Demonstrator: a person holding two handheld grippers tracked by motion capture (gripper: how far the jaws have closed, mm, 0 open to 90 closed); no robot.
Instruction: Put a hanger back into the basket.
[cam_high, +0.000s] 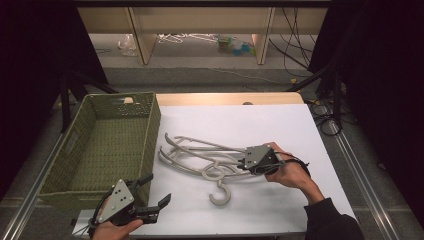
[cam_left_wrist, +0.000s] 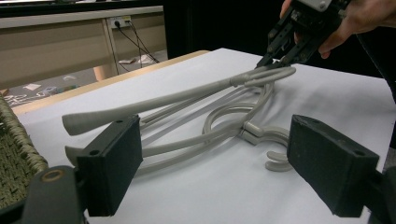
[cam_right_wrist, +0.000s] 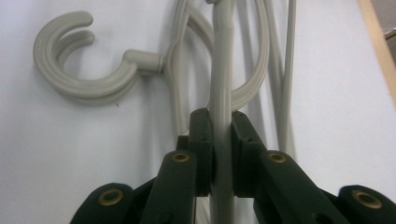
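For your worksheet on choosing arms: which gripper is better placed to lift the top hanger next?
Right. The right gripper is shut on the top hanger; the left gripper stands open near the basket.

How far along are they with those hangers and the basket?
Just starting. The green basket holds no hangers yet. The right gripper is clamped on the top hanger, one end raised off the pile. The left gripper waits open. All hangers remain to move, probably into the basket.

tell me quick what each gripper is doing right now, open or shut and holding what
Left gripper: open, holding nothing, near the basket.
Right gripper: shut on the arm of the top grey hanger in the pile.
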